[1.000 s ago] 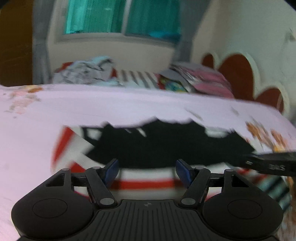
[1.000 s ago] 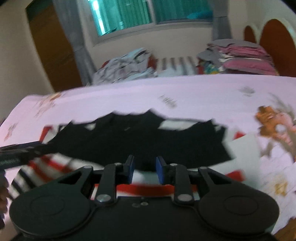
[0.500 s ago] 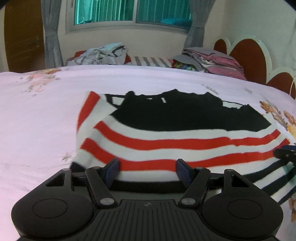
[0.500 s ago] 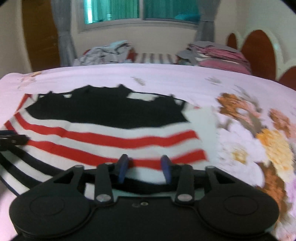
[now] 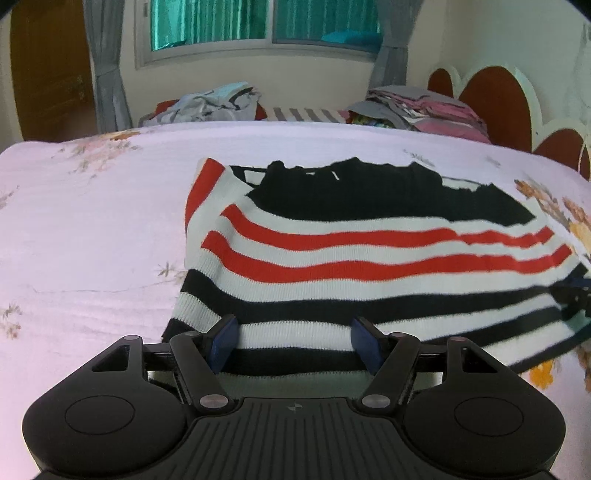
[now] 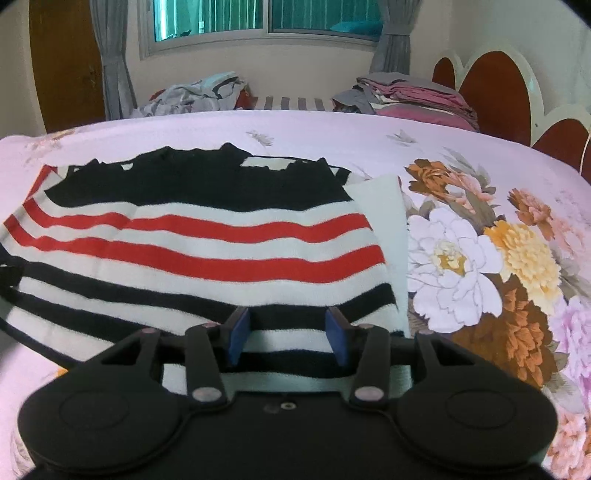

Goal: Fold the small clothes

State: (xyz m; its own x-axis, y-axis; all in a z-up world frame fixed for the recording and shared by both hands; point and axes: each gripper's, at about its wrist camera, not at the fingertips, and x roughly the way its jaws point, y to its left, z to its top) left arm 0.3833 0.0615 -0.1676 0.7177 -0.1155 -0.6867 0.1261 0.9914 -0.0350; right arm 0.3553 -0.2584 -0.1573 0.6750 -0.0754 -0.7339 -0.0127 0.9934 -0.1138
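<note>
Behind the fingers (image 5: 223, 341) — sweater (image 5: 369, 254) hem.

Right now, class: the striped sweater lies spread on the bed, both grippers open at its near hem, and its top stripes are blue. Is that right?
Not quite. The upper stripes on the striped sweater are red, not blue, as both wrist views show. The rest stands: it lies spread on the bed, with the left gripper and right gripper open at its near hem.

Home bedroom, floral bedsheet (image 6: 480, 258), scalloped headboard (image 6: 495, 92), curtained window (image 5: 258, 22), clothes piles (image 5: 417, 107)
</note>
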